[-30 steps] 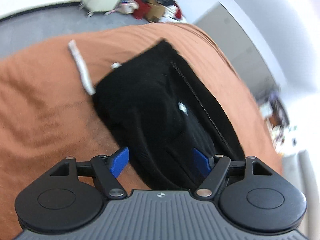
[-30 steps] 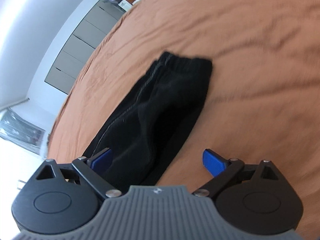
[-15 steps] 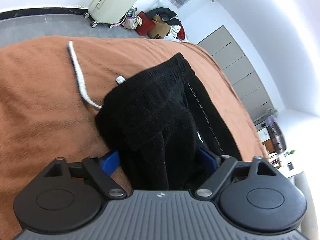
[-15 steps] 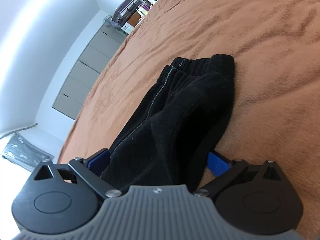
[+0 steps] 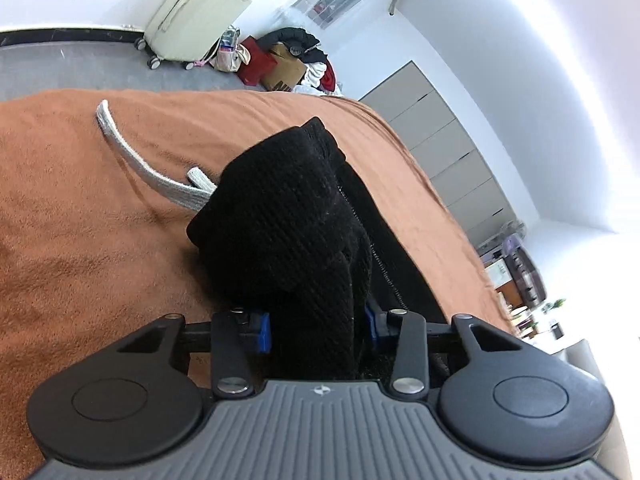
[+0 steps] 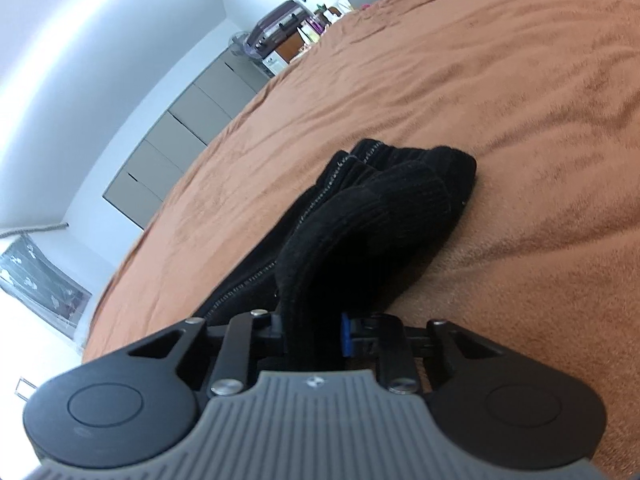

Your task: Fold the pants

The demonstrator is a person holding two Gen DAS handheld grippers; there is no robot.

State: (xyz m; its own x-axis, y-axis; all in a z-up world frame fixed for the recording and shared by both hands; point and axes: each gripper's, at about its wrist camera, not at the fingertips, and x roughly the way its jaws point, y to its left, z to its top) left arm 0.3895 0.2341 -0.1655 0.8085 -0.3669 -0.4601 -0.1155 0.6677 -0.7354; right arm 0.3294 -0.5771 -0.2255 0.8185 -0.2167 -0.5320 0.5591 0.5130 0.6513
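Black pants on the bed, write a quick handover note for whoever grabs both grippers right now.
Left gripper: closing, fingers pinching a bunched edge of the black pants.
Right gripper: closing, fingers clamped on another bunched part of the pants.
Pants: lying in a long strip on the orange bedspread, grey drawstring trailing out to one side.
Done: both ends gripped.
Left: probably lift and bring one end over the other, then flatten.

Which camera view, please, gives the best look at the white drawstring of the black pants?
The left wrist view: the white drawstring lies in full sight on the orange blanket, running under the black pants. The right wrist view shows none of it, only the pants' other end.
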